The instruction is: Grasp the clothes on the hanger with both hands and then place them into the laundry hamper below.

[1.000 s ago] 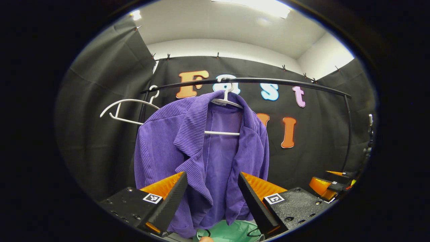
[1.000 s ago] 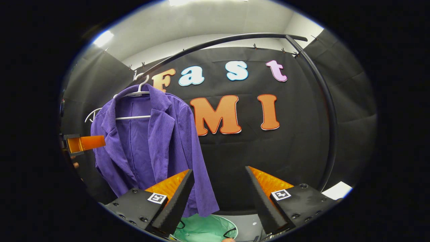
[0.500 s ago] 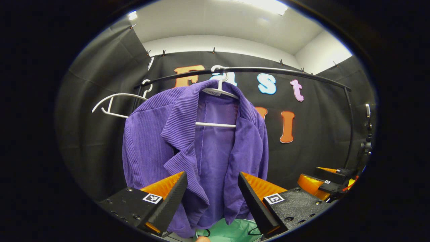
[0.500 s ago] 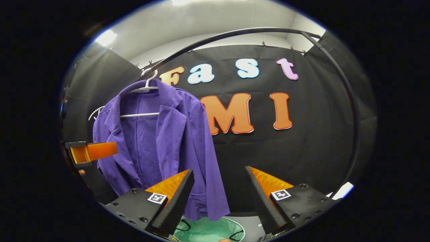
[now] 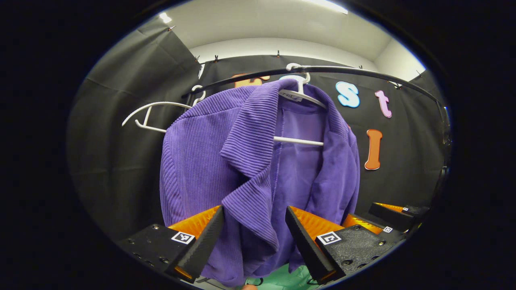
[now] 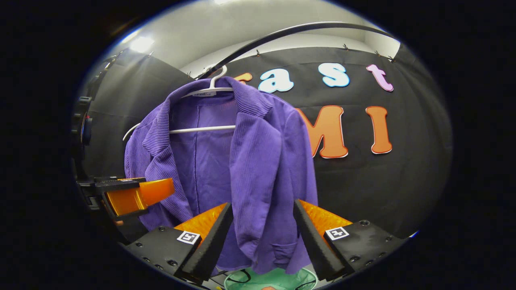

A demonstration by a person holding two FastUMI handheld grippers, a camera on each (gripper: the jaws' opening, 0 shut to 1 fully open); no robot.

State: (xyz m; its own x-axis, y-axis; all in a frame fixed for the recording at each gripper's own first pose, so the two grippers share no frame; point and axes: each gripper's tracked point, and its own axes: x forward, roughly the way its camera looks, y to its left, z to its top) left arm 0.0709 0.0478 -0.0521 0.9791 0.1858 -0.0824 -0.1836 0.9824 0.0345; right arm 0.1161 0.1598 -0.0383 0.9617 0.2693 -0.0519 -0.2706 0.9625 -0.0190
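Note:
A purple ribbed jacket (image 5: 258,161) hangs on a white hanger (image 5: 300,94) from a black rail (image 5: 322,69). My left gripper (image 5: 254,210) is open just in front of the jacket's left lapel, which shows between its fingers. In the right gripper view the jacket (image 6: 250,161) hangs on the same hanger (image 6: 209,86), and my right gripper (image 6: 262,205) is open before the jacket's right front panel. Whether either gripper touches the cloth is unclear. A green laundry hamper (image 5: 290,278) (image 6: 270,278) sits below the jacket's hem. Each gripper also appears in the other's view, the right gripper (image 5: 387,219) and the left gripper (image 6: 133,195).
An empty white hanger (image 5: 157,117) hangs on the rail to the left of the jacket. The black rail (image 6: 282,34) arcs overhead and bends down at the right end. Black cloth walls close the booth behind and at both sides.
Both grippers have come closer to the jacket, which now looms larger. The right gripper view has swung left, so the jacket now lies between its fingers. Both stay open.

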